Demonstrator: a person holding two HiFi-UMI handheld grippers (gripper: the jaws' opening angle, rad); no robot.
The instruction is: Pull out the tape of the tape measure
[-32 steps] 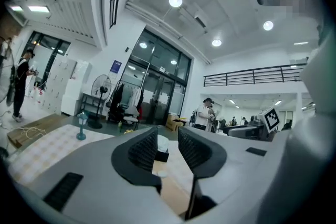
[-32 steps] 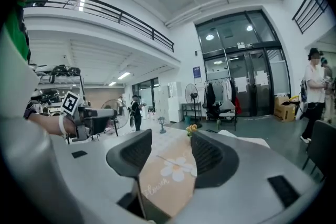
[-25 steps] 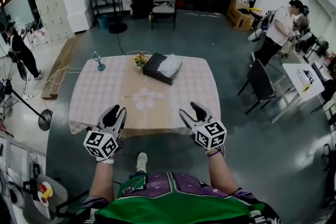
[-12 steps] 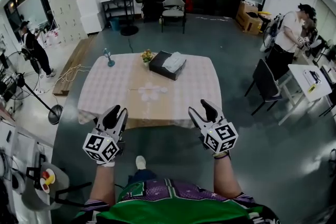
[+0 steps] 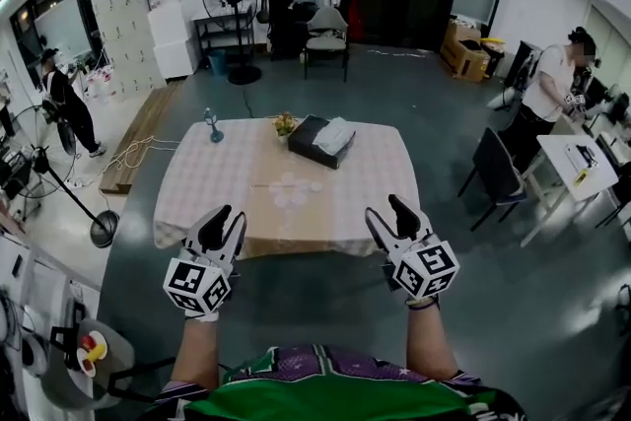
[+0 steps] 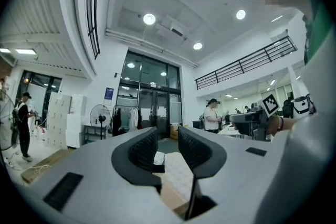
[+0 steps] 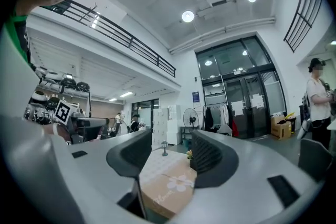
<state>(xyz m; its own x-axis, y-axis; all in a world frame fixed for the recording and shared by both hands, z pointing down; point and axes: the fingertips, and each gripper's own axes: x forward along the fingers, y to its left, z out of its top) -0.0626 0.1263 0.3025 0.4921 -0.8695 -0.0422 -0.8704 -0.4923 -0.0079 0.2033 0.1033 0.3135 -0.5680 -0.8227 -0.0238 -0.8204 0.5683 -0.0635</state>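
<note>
A person stands on the grey floor (image 5: 325,311), a little way back from the bench (image 5: 197,182). Each hand holds a tool out in front, over the floor and not over the bench.

The left hand-held gripper (image 5: 229,217) is let go. In the left gripper view (image 6: 167,144) its two jaws stand a small way apart, with nothing between them. The right hand-held gripper (image 5: 386,210) is let go too. In the right gripper view (image 7: 172,139) its jaws stand wider apart, and only the far bench shows through the gap.

The bench has a pale checked cloth with a brown strip down the middle. A black box (image 5: 317,135) with something white on top sits at the far side, with little flowers (image 5: 285,124) just beside it.

The tape measure is too small to pick out in any view.
</note>
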